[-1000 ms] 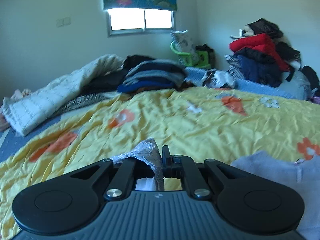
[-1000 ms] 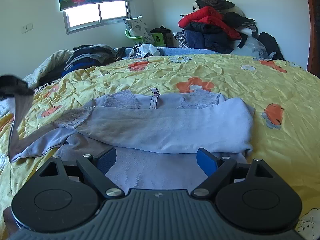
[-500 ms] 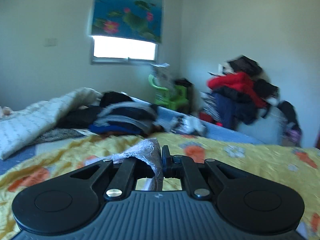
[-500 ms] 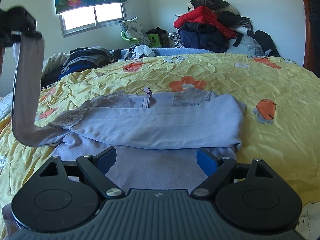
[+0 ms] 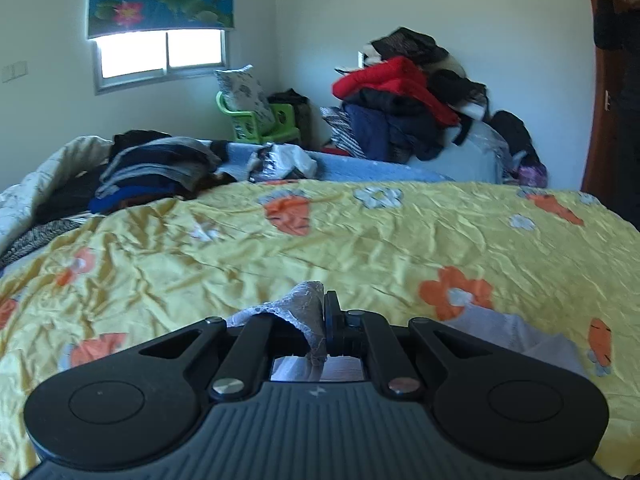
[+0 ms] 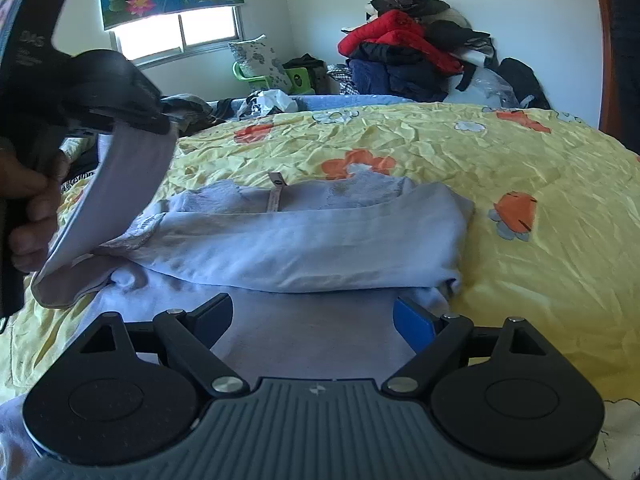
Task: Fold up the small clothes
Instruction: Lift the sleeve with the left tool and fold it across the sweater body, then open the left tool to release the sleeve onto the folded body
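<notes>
A pale lilac top (image 6: 304,240) with lace shoulders lies partly folded on the yellow flowered bedspread (image 6: 520,184). My left gripper (image 5: 323,320) is shut on the lace cuff of its sleeve (image 5: 302,308). In the right wrist view that sleeve (image 6: 120,188) hangs lifted in an arc from the left gripper (image 6: 160,124), above the top's left side. My right gripper (image 6: 322,320) stands open just over the top's near hem, with nothing pinched between its blue pads (image 6: 414,324).
A stack of folded dark clothes (image 5: 160,168) and a white quilt (image 5: 28,196) lie at the bed's far left. A heap of red and dark garments (image 5: 408,100) sits at the back right beside a green chair (image 5: 256,120). A person (image 5: 620,40) stands at the door.
My left gripper has carried the sleeve up off the bed and swung it to the right, over the top's left side. The right gripper has stayed in place, open.
</notes>
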Tool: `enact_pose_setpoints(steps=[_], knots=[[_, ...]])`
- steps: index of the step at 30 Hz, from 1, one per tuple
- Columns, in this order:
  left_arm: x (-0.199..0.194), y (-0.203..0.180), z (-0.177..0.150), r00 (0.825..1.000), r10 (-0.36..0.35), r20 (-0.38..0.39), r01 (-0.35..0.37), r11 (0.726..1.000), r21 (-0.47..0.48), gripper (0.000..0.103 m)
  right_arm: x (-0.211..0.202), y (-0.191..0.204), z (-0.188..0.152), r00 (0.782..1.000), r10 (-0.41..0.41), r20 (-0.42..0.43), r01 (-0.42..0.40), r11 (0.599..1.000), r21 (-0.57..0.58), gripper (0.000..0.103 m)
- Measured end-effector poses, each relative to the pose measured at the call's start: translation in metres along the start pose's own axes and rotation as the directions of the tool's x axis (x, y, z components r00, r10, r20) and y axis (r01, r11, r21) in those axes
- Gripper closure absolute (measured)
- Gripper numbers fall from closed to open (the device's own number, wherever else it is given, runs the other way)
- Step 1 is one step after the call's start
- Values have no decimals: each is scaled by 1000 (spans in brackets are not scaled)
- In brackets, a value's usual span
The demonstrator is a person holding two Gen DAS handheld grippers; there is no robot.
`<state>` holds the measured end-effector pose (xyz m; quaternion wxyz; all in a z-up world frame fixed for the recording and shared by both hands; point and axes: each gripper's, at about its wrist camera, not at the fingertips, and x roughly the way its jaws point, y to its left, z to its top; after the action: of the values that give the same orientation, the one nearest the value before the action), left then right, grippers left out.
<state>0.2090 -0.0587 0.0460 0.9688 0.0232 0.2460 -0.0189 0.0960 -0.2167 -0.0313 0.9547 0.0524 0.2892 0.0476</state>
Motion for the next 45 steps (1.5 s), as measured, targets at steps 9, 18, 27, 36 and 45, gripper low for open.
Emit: enact_pose_setpoints(steps=[9, 18, 27, 36, 45], knots=[[7, -59, 1, 996, -89, -18, 90, 994, 68, 97, -8, -18, -4, 1000, -31, 2, 31, 999, 19, 14], [10, -115, -2, 982, -180, -48, 186, 972, 147, 97, -17, -38, -8, 998, -61, 1, 61, 997, 43, 14], [15, -152, -15, 972, -222, -76, 233, 947, 221, 96, -18, -49, -13, 996, -93, -5, 94, 994, 55, 14], [27, -165, -20, 973, -213, -85, 227, 946, 232, 97, -23, -60, -17, 994, -107, 1, 107, 992, 68, 14], [38, -182, -22, 967, -233, -106, 252, 941, 224, 97, -25, -76, -21, 991, -136, -4, 136, 986, 94, 14]])
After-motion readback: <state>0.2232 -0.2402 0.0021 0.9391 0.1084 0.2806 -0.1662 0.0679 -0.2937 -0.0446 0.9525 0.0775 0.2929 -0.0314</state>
